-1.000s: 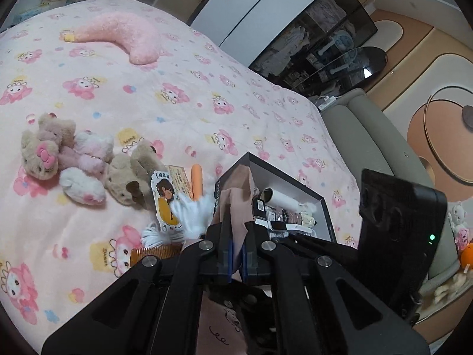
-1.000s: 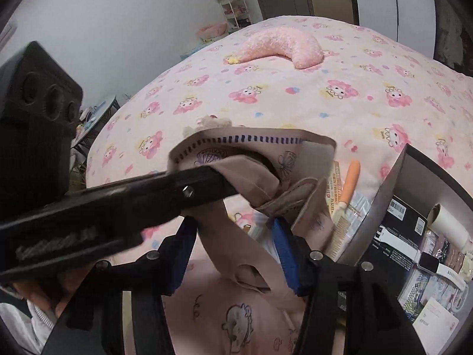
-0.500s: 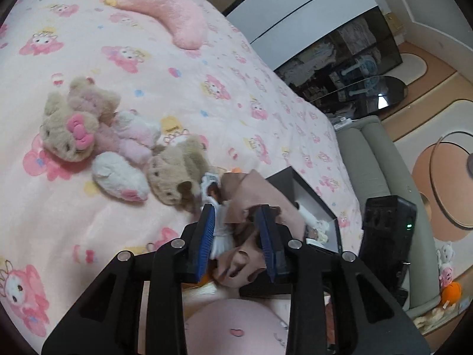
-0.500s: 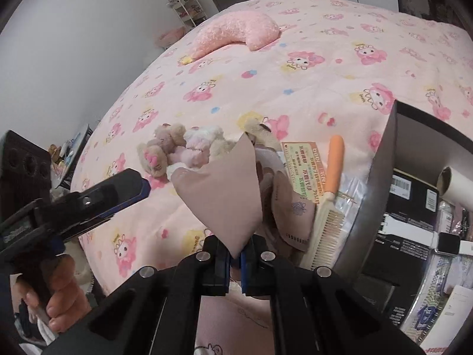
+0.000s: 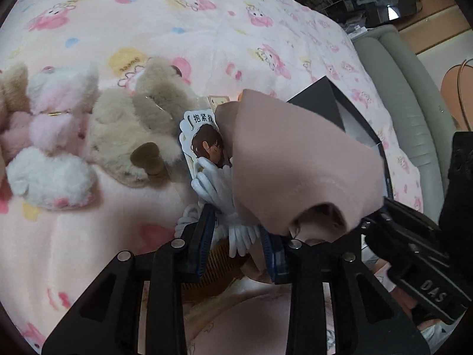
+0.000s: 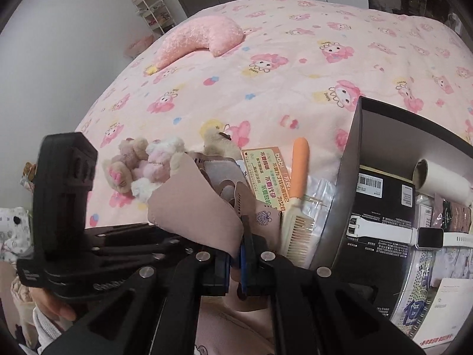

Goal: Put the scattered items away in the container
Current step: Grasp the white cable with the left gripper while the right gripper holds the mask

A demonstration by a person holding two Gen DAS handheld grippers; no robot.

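Note:
My left gripper points down at the bed, its jaws closing around a white bundle of hair ties on a cartoon card; the pads do not press it. My right gripper is shut on a dusty-pink cloth, which hangs over the right of the left wrist view as a broad fold. A black box on the right holds a white roll, a smartwatch and packets. An orange-handled comb lies beside it. Several plush toys sit to the left.
The bed has a pink cartoon-print cover with a pink crescent pillow at its far side. A grey sofa runs along the bed's right edge. A wire shelf stands by the far wall.
My left gripper let go of the pink cloth, opened and dropped down onto the white hair ties. My right gripper closed on the cloth and now holds it alone.

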